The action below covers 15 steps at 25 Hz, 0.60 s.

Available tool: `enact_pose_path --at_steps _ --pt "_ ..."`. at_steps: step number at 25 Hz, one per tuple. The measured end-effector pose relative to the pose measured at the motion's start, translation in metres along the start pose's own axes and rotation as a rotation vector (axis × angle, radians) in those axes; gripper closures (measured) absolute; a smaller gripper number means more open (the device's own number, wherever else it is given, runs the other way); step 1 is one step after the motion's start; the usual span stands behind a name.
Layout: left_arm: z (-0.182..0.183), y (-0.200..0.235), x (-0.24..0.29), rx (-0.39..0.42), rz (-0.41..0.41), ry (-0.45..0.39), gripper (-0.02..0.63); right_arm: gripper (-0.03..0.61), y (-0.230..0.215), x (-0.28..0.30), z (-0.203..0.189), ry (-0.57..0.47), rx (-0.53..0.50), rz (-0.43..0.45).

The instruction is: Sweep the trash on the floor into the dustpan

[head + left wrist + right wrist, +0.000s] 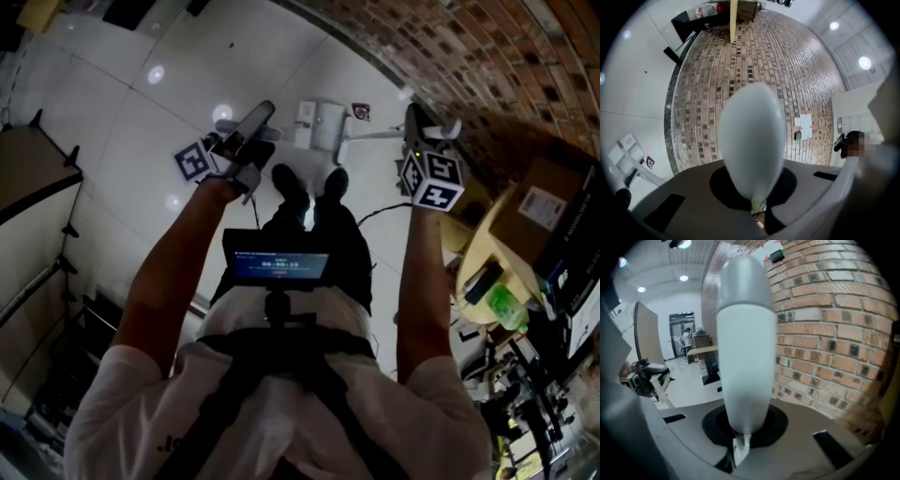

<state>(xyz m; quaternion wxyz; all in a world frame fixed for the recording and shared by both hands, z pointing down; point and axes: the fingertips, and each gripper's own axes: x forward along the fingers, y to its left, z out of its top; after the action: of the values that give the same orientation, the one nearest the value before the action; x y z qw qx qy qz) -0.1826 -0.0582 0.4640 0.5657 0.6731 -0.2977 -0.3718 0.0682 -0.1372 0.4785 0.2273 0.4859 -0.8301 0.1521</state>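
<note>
A small red-and-white scrap of trash [361, 112] lies on the white floor by the brick wall; it also shows as the scrap [649, 162]. Beside it stands a white boxy dustpan-like piece [323, 125], also the white piece [627, 146]. A thin white shaft [375, 136] runs from it towards my right gripper [422, 127]. That right gripper [740, 441] is shut on a white handle with a grey cap [744, 343]. My left gripper [253, 127] is shut on a pale round-ended handle [752, 136], close-up at the left gripper [757, 206]. That tool's lower end is hidden.
A brick wall [487, 66] runs along the right. A round table [478, 262] with a cardboard box [534, 211] stands at the right. A folding board [28, 173] stands at the left. The person's black shoes [291, 183] are just behind the white piece.
</note>
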Motion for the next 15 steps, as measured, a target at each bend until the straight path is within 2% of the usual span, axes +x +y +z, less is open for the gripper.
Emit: enact_pose_path --at_steps 2,8,12,15 --pt "0.004 -0.001 0.002 0.011 -0.006 -0.007 0.612 0.572 -0.005 -0.011 0.003 0.005 -0.057 -0.012" --pt "0.030 -0.013 0.003 0.055 -0.038 -0.062 0.612 0.572 -0.039 -0.045 0.044 -0.082 -0.073 -0.056" --pt "0.040 -0.022 0.001 0.069 -0.068 -0.099 0.612 0.572 -0.051 -0.043 0.074 -0.115 -0.144 -0.076" --pt "0.042 -0.027 0.002 0.080 -0.073 -0.091 0.612 0.572 -0.054 -0.032 0.081 -0.101 -0.208 -0.090"
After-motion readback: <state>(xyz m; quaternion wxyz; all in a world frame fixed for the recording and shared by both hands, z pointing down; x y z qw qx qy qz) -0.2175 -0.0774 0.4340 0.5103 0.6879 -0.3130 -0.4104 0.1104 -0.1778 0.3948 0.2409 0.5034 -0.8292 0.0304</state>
